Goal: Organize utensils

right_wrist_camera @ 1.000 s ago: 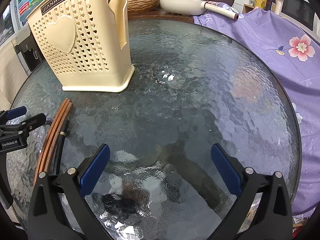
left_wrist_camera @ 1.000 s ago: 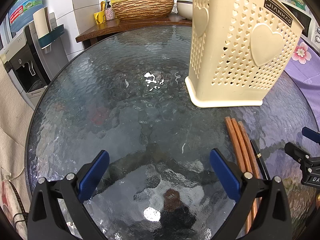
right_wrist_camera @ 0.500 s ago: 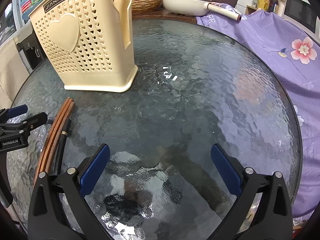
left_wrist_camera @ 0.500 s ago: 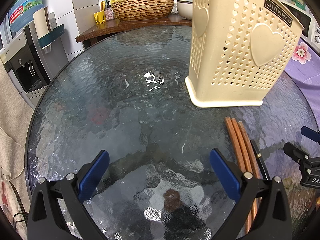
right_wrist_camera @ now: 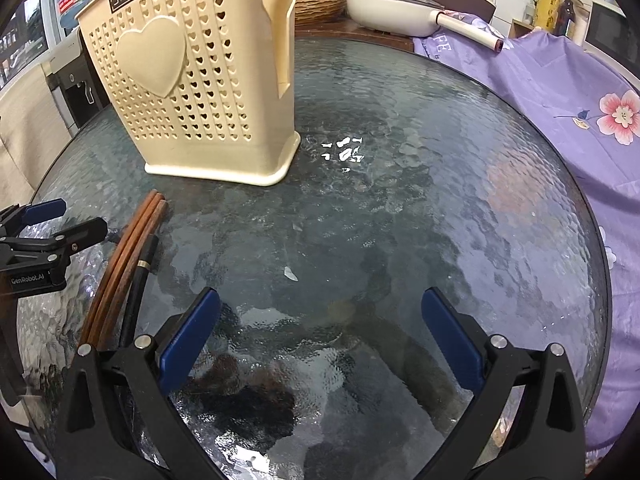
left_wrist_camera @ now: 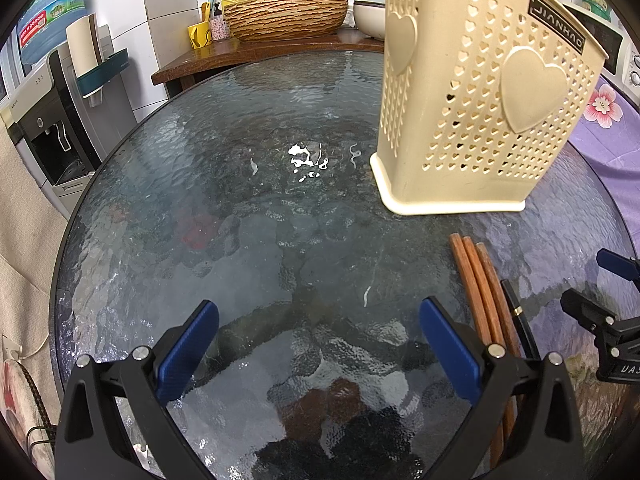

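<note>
A cream perforated utensil holder (left_wrist_camera: 472,112) (right_wrist_camera: 200,92) with heart shapes stands upright on the round textured glass table (left_wrist_camera: 240,220) (right_wrist_camera: 440,200). In front of it lie three brown chopsticks (left_wrist_camera: 480,288) (right_wrist_camera: 128,256) side by side, with a black chopstick (left_wrist_camera: 516,316) (right_wrist_camera: 140,276) beside them. My left gripper (left_wrist_camera: 320,344) hovers open over bare glass, the chopsticks just right of its right finger. My right gripper (right_wrist_camera: 320,340) is open too, with the chopsticks left of its left finger. Nothing sits between either pair of fingers. Each gripper shows at the edge of the other's view.
A wooden counter (left_wrist_camera: 260,48) behind the table holds a woven basin (left_wrist_camera: 286,14), a soap bottle and a white pan (right_wrist_camera: 392,12). A purple floral cloth (right_wrist_camera: 560,80) covers the right side. A water dispenser (left_wrist_camera: 44,120) stands at the left.
The right wrist view has shifted left and slightly forward, so the holder and chopsticks sit further right in it. The left gripper has barely moved. Both stay open.
</note>
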